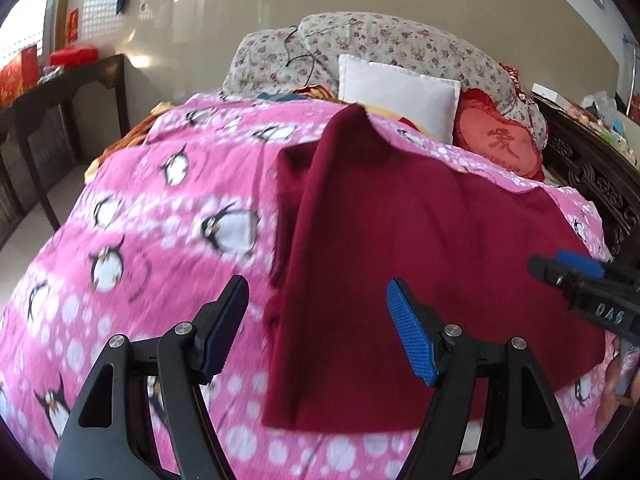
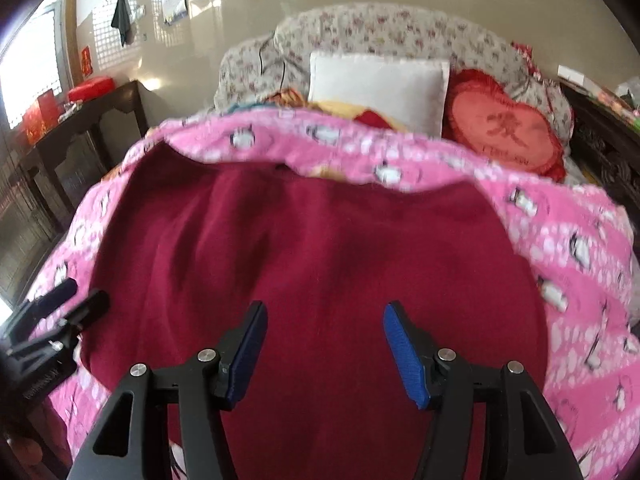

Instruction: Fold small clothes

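A dark red garment (image 1: 420, 248) lies spread on a pink penguin-print quilt (image 1: 140, 216) on the bed, with its left side folded over toward the middle. My left gripper (image 1: 316, 320) is open and empty, just above the garment's near left edge. The right gripper shows at the right edge of the left wrist view (image 1: 568, 268). In the right wrist view the garment (image 2: 312, 240) fills the middle, and my right gripper (image 2: 324, 344) is open and empty above it. The left gripper shows at the left edge of that view (image 2: 68, 300).
A white pillow (image 1: 400, 92), a red heart cushion (image 1: 496, 144) and a floral bundle of bedding (image 1: 380, 40) lie at the head of the bed. A dark wooden table (image 1: 60, 96) with red boxes stands to the left. A carved dark bed frame (image 1: 600, 184) runs along the right.
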Demonstrator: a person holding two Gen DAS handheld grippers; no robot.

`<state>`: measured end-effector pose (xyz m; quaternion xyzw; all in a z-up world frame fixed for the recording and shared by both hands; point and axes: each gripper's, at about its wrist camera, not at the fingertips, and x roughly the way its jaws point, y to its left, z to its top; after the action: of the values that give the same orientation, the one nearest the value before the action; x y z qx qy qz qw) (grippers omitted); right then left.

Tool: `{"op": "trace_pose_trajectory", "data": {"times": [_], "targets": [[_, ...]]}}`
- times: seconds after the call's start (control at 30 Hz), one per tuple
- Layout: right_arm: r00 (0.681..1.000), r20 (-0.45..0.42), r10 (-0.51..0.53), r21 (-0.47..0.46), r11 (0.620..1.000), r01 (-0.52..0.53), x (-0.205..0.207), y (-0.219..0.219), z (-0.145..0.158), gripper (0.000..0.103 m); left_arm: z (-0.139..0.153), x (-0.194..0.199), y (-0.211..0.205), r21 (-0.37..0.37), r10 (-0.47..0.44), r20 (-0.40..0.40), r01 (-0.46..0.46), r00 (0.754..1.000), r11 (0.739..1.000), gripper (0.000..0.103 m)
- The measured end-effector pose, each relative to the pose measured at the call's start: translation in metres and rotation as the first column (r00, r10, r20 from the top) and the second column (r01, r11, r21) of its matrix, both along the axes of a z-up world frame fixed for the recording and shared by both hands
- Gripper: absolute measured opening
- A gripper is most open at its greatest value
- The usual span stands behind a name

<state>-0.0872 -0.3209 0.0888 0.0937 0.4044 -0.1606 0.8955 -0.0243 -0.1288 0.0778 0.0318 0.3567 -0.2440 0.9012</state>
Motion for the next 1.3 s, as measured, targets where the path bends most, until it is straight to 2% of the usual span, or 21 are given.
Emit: {"op": "trace_pose_trajectory", "data": {"times": [0.07,0.1,0.17,0.23,0.33,0.43,0.5,0.63,0.7,0.8,0.87,1.0,1.1,1.17,1.23,1.3], "targets": [[0.999,-0.046,0.001,0.028,1.0,0.001,0.003,0.001,-0.017,0.06,-0.005,-0.004,0.005,0.0,-0.003,-0.022,0.003,1.0,1.0,0.072],[0.998,-0.058,-0.001,0.008,1.0,0.001,0.005,0.003,-0.021,0.059,-0.006,-0.005,0.007,0.001,-0.003,-0.031,0.003,1.0,1.0,0.072],[0.998,-0.061,-0.001,-0.01,1.0,0.0,0.006,0.009,-0.016,0.059,-0.008,-0.007,0.015,-0.014,0.002,-0.042,-0.003,0.999,1.0,0.072],[1.0,-0.007,0.021,0.072,0.997,-0.021,0.007,0.012,0.0,0.059,-0.011,-0.006,0.025,-0.045,0.015,-0.06,-0.018,0.998,0.999,0.072],[0.991,0.102,0.092,0.175,0.979,-0.109,0.022,0.028,0.029,0.064,-0.019,0.0,0.038,-0.102,0.024,-0.109,-0.035,0.994,0.994,0.072],[0.979,0.13,0.155,0.199,0.964,-0.179,0.05,0.05,0.043,0.07,-0.026,0.007,0.048,-0.148,0.037,-0.149,-0.059,0.988,0.987,0.072],[0.973,0.101,0.208,0.18,0.958,-0.223,0.081,0.068,0.045,0.07,-0.031,0.011,0.052,-0.196,0.024,-0.181,-0.06,0.983,0.979,0.072],[0.965,0.012,0.263,0.174,0.95,-0.261,0.135,0.091,0.032,0.07,-0.041,0.017,0.052,-0.239,-0.019,-0.229,-0.037,0.973,0.97,0.072],[0.966,-0.055,0.252,0.151,0.958,-0.242,0.159,0.098,0.022,0.07,-0.043,0.019,0.054,-0.273,-0.037,-0.243,-0.032,0.969,0.961,0.073],[0.97,-0.081,0.228,0.138,0.967,-0.215,0.179,0.099,0.014,0.07,-0.044,0.022,0.055,-0.318,-0.055,-0.263,-0.032,0.963,0.948,0.079],[0.973,-0.098,0.207,0.103,0.975,-0.197,0.189,0.101,0.011,0.072,-0.044,0.023,0.055,-0.326,-0.059,-0.269,-0.034,0.961,0.945,0.079],[0.968,-0.142,0.208,0.045,0.978,-0.203,0.204,0.112,0.006,0.085,-0.045,0.025,0.053,-0.327,-0.054,-0.274,-0.04,0.96,0.944,0.079],[0.956,-0.21,0.203,-0.056,0.974,-0.219,0.214,0.125,-0.005,0.086,-0.045,0.022,0.051,-0.317,-0.055,-0.267,-0.034,0.962,0.948,0.081],[0.949,-0.251,0.192,-0.131,0.964,-0.23,0.22,0.133,-0.012,0.086,-0.045,0.022,0.05,-0.317,-0.059,-0.268,-0.03,0.962,0.948,0.082],[0.951,-0.244,0.187,-0.167,0.958,-0.231,0.221,0.134,-0.017,0.085,-0.046,0.023,0.051,-0.327,-0.063,-0.272,-0.03,0.96,0.945,0.083],[0.958,-0.216,0.19,-0.167,0.959,-0.228,0.216,0.131,-0.017,0.075,-0.047,0.024,0.053,-0.34,-0.071,-0.275,-0.027,0.959,0.94,0.083]]}}
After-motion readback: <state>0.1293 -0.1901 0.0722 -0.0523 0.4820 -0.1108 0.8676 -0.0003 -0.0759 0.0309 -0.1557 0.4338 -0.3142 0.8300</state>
